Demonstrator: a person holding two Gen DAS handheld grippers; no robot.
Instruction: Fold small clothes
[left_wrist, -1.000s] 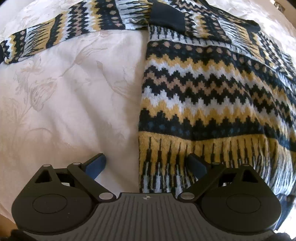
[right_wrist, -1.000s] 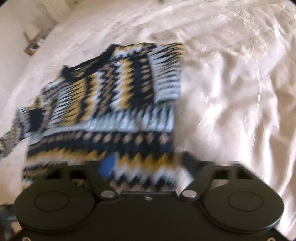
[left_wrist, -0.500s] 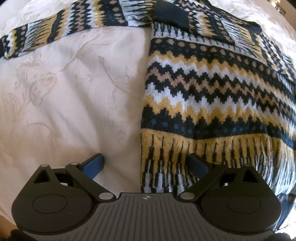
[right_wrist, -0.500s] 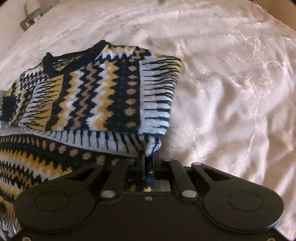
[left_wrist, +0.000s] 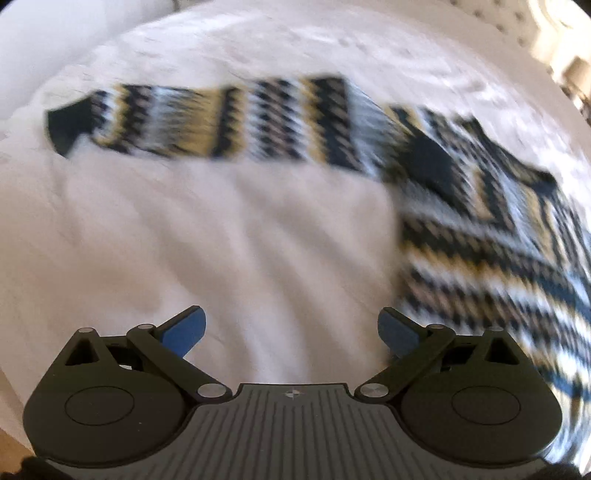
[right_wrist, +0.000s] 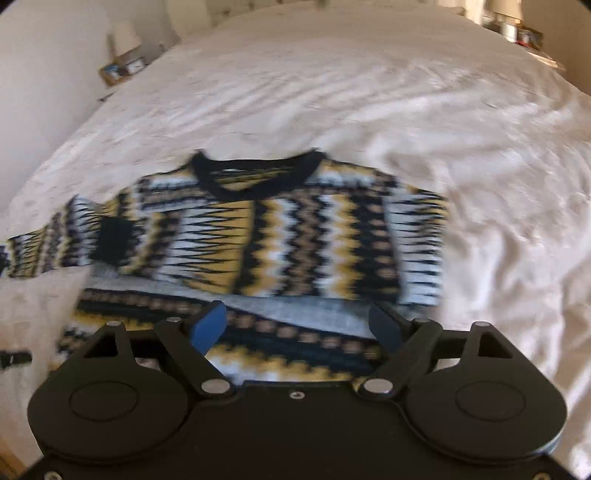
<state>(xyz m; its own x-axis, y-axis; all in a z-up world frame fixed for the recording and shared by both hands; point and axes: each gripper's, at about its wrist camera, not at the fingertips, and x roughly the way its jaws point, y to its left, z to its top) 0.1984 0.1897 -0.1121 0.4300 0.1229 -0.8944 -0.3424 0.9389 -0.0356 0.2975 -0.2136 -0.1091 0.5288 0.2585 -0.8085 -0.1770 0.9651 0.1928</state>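
Note:
A small knitted sweater (right_wrist: 258, 240) in navy, yellow, white and tan zigzags lies flat on the white bedspread (right_wrist: 480, 166). Its right sleeve is folded across the chest. Its left sleeve (left_wrist: 207, 122) stretches out to the left in the blurred left wrist view. My right gripper (right_wrist: 299, 326) hovers above the sweater's lower half, its jaws opening wide with nothing pressed between them. Over bare bedspread just left of the sweater's body (left_wrist: 498, 258), my left gripper (left_wrist: 290, 330) hangs open and empty.
The bedspread (left_wrist: 221, 240) is wrinkled and spreads wide on both sides of the sweater. A bedside table with a lamp (right_wrist: 123, 55) stands at the far left, another lamp (right_wrist: 513, 22) at the far right. A small black clip (right_wrist: 13, 360) shows at the left edge.
My right gripper let go of the folded right sleeve, opened wide and lifted back. My left gripper, still open, rose and swung left off the hem, toward the outstretched sleeve.

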